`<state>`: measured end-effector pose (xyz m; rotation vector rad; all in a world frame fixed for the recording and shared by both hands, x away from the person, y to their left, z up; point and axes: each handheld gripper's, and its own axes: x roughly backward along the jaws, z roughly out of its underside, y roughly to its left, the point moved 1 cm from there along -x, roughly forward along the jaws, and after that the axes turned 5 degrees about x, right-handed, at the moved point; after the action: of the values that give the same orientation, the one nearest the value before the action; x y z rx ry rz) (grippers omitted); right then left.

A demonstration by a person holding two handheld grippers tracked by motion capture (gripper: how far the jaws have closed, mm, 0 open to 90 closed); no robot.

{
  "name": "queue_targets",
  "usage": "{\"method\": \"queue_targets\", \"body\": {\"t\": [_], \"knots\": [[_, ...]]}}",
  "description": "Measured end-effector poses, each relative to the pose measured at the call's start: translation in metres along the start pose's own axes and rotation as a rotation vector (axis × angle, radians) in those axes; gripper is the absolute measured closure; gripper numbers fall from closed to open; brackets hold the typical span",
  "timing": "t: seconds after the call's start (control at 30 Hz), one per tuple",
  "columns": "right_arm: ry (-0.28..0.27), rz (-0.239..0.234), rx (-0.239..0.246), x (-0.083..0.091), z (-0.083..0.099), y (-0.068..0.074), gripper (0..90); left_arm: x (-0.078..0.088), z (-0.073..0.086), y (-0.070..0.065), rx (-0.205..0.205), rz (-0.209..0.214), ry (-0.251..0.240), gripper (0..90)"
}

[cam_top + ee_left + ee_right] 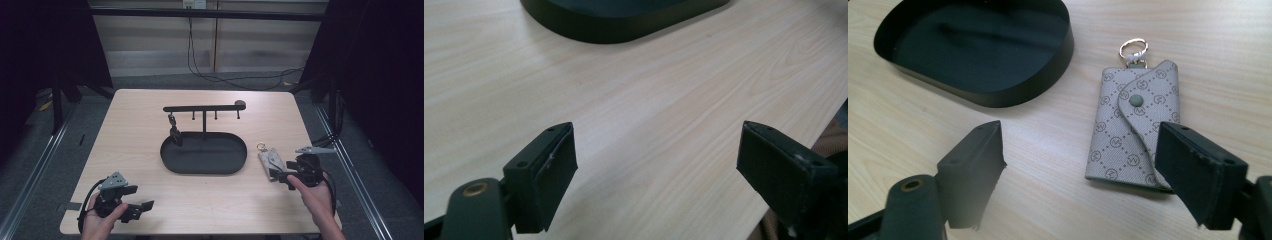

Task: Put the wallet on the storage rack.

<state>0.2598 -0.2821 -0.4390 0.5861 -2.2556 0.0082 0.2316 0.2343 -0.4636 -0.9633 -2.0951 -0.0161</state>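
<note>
My left hand-held gripper [142, 207] hangs low over the near corner of the tabletop [135, 145], on the near left side of the black oval tray [172, 162], with its jaws wide apart and nothing between them. I judge it is best left parked there, out of the way.

The tray sits mid-tabletop, and from its far rim rises a black hook rack [203, 108] with a small dark item [174, 134] dangling from the leftmost hook.

Just right of the tray lies the grey monogram key pouch [1135, 127], flat on the wood, flap snapped shut, its metal ring [1133, 49] pointing away from me. My right hand-held gripper [1088, 172] sits at the pouch's near end, jaws spread broadly and gripping nothing; one pad [1198, 172] overlaps the pouch's near right corner, though I cannot say whether it touches.

The step in hand, as I judge it, is picking up this pouch. To do it well I would centre the jaws across its narrow width, come down until the pads flank both long edges, and close on the body rather than the loose flap, so that the ring stays free for a hook.

What the dangling item is I cannot make out, being small and dark. The pouch's near right corner is hidden behind my pad, and in the high view its near edge is covered by the gripper.
</note>
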Motion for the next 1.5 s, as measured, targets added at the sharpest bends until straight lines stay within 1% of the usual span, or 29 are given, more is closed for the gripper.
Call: {"method": "queue_targets", "body": {"t": [0.03,0.07,0.1,0.13,0.2,0.23,0.27,0.3,0.33,0.4,0.43,0.5,0.57,0.6,0.63,0.67,0.73,0.8,0.83,0.93,1.0,1.07,1.2,1.27,1.3,1.33,1.4,1.43,1.5], "knots": [[0.013,0.000,0.001,-0.002,-0.001,0.000,20.1,0.000,0.003,-0.002,-0.001,0.001,-0.002,16.1],[0.036,0.009,0.004,-0.005,-0.003,0.000,20.1,0.001,0.004,-0.002,-0.005,-0.011,-0.010,16.3],[0.042,0.010,-0.001,-0.007,-0.004,0.000,20.1,0.002,0.006,-0.002,-0.008,-0.011,-0.017,16.2],[0.048,0.008,-0.008,-0.009,-0.006,-0.001,20.5,0.003,0.008,-0.003,-0.007,0.002,-0.020,16.3],[0.062,0.015,-0.019,-0.012,-0.009,-0.004,20.8,0.005,0.010,-0.002,-0.006,0.004,-0.037,18.0],[0.067,0.014,-0.027,-0.014,-0.010,-0.006,21.1,0.006,0.011,-0.002,0.001,0.010,-0.045,18.2],[0.076,0.016,-0.031,-0.015,-0.012,-0.007,21.3,0.007,0.010,-0.001,0.016,0.008,-0.071,19.2],[0.083,0.021,-0.024,-0.017,-0.014,-0.009,21.7,0.007,0.009,0.001,0.019,0.016,-0.074,19.5],[0.093,0.019,-0.033,-0.018,-0.016,-0.011,21.7,0.007,0.008,0.002,0.023,0.027,-0.072,19.1],[0.104,0.028,-0.031,-0.021,-0.018,-0.014,21.7,0.005,0.009,0.008,0.047,0.040,-0.074,19.0],[0.120,0.032,-0.038,-0.022,-0.020,-0.015,21.6,0.005,0.009,0.009,0.055,0.046,-0.072,19.0],[0.131,0.037,-0.044,-0.023,-0.023,-0.018,21.8,0.004,0.010,0.010,0.066,0.056,-0.071,19.0],[0.132,0.040,-0.056,-0.024,-0.027,-0.021,22.7,0.004,0.010,0.009,0.063,0.059,-0.070,19.0],[0.141,0.040,-0.062,-0.025,-0.028,-0.022,22.4,0.004,0.010,0.010,0.058,0.064,-0.064,19.0],[0.151,0.047,-0.054,-0.026,-0.030,-0.024,22.2,0.004,0.010,0.010,0.058,0.068,-0.064,19.0],[0.160,0.053,-0.059,-0.027,-0.031,-0.025,22.3,0.004,0.010,0.010,0.058,0.070,-0.065,19.0],[0.179,0.050,-0.061,-0.030,-0.034,-0.026,23.0,0.004,0.009,0.010,0.061,0.065,-0.075,19.0],[0.206,0.061,-0.054,-0.033,-0.037,-0.028,23.0,0.005,0.010,0.010,0.070,0.059,-0.078,19.0],[0.224,0.060,-0.058,-0.036,-0.039,-0.029,22.7,0.005,0.010,0.011,0.075,0.063,-0.075,19.0],[0.252,0.067,-0.054,-0.040,-0.045,-0.030,22.6,0.006,0.010,0.011,0.070,0.065,-0.085,19.0],[0.273,0.069,-0.054,-0.044,-0.049,-0.030,23.3,0.005,0.010,0.010,0.069,0.068,-0.076,19.0],[0.304,0.078,-0.043,-0.047,-0.052,-0.031,24.2,0.006,0.010,0.010,0.063,0.068,-0.078,19.0],[0.371,0.094,-0.042,-0.056,-0.055,-0.036,25.8,0.005,0.010,0.010,0.065,0.072,-0.071,19.0],[0.376,0.077,-0.050,-0.058,-0.057,-0.038,26.3,0.004,0.010,0.011,0.068,0.076,-0.068,19.0],[0.390,0.075,-0.054,-0.060,-0.058,-0.037,25.8,0.004,0.010,0.011,0.066,0.077,-0.069,19.0],[0.397,0.073,-0.048,-0.061,-0.058,-0.037,25.7,0.004,0.009,0.010,0.065,0.079,-0.066,19.0],[0.429,0.068,-0.041,-0.064,-0.061,-0.037,24.7,0.004,0.010,0.010,0.056,0.080,-0.057,19.0],[0.437,0.070,-0.042,-0.065,-0.062,-0.037,24.6,0.004,0.010,0.010,0.052,0.079,-0.056,19.0],[0.451,0.075,-0.025,-0.067,-0.063,-0.036,23.3,0.003,0.010,0.010,0.054,0.078,-0.055,19.0]]}}
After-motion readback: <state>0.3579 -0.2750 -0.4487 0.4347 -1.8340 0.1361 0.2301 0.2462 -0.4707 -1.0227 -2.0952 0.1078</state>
